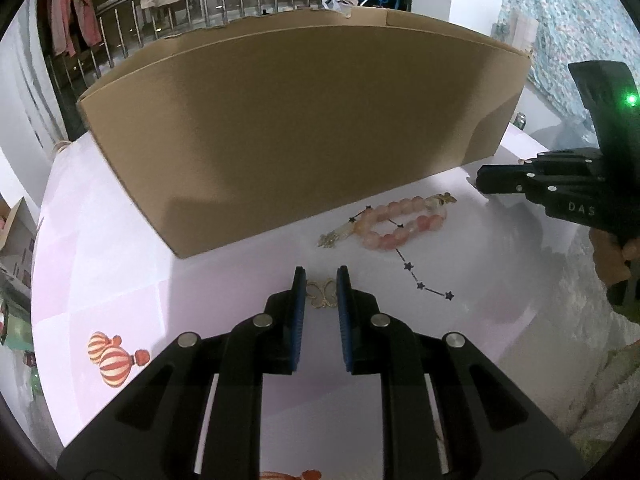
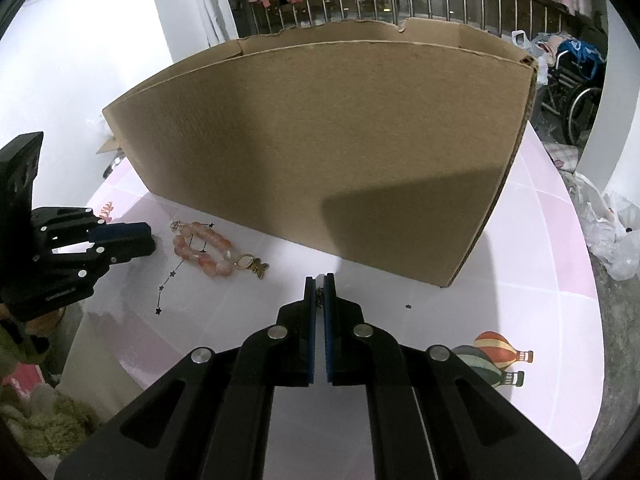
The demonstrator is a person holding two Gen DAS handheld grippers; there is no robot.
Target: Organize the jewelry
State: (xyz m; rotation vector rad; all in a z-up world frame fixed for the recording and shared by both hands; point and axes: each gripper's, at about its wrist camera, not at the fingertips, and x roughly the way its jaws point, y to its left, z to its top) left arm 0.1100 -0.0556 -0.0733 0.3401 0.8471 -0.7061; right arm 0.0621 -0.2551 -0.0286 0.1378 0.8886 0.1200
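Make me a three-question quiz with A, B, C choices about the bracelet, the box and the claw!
1. Where is the bead bracelet? A on the table beside the cardboard box; B inside the box; C in a claw.
2. What colour are its beads? A green; B black; C pink.
3. What is the left claw doing? A gaping empty; B pinching a gold butterfly; C lifting the box.
Answers: A, it lies on the cloth before the box; C, the beads look pink; B, the butterfly sits between its pads.
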